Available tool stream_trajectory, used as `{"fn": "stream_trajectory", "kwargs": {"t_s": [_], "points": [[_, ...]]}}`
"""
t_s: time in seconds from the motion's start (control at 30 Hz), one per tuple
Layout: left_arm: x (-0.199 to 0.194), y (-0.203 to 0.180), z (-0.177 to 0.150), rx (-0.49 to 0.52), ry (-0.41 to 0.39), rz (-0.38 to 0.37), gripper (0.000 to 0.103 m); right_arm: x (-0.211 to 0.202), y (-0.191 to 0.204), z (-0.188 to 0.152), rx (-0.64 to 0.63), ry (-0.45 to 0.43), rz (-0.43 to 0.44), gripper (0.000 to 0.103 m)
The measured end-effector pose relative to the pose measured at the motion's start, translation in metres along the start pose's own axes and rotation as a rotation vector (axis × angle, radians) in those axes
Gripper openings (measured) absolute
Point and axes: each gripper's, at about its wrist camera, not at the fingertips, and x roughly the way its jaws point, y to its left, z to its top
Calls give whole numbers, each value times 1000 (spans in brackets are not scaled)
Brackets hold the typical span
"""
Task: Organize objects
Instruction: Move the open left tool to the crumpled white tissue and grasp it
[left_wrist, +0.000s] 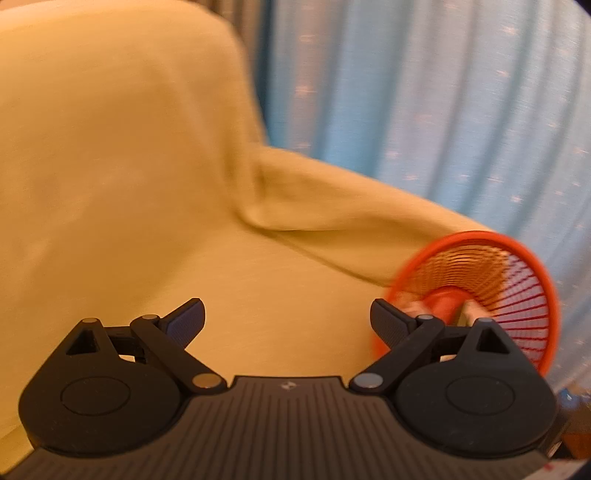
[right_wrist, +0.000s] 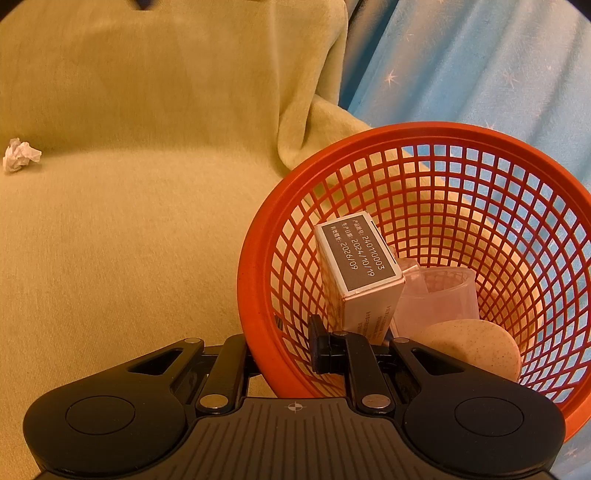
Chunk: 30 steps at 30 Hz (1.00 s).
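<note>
Orange mesh basket (right_wrist: 424, 177) fills the lower right of my right wrist view, tilted on the yellow sofa (right_wrist: 147, 221), my right gripper (right_wrist: 284, 347) clamped on its rim. Inside lie a box (right_wrist: 364, 273), clear cup (right_wrist: 439, 299) and a speckled oval lump (right_wrist: 476, 347). Crumpled paper (right_wrist: 20, 155) sits far left; my left gripper (left_wrist: 288, 319) spreads wide, empty.

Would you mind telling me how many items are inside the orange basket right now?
3. A grey-and-white box leans against the near wall of the basket, a clear plastic cup lies beside it, and a beige speckled stone sits in front. Smaller items underneath may be hidden.
</note>
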Motion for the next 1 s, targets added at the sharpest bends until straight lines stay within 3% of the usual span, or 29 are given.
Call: {"fn": "stream_trajectory", "kwargs": {"t_s": [0.13, 0.47, 0.87, 1.0], "points": [[-18, 40, -9, -30, 6, 108, 94, -2, 0, -3, -3, 1, 0, 11], [-43, 118, -40, -136, 36, 288, 95, -2, 0, -4, -8, 5, -1, 11], [-15, 153, -85, -234, 93, 337, 94, -2, -1, -1, 1, 8, -5, 11], [2, 162, -97, -240, 110, 351, 88, -2, -1, -1, 3, 8, -5, 11]]}}
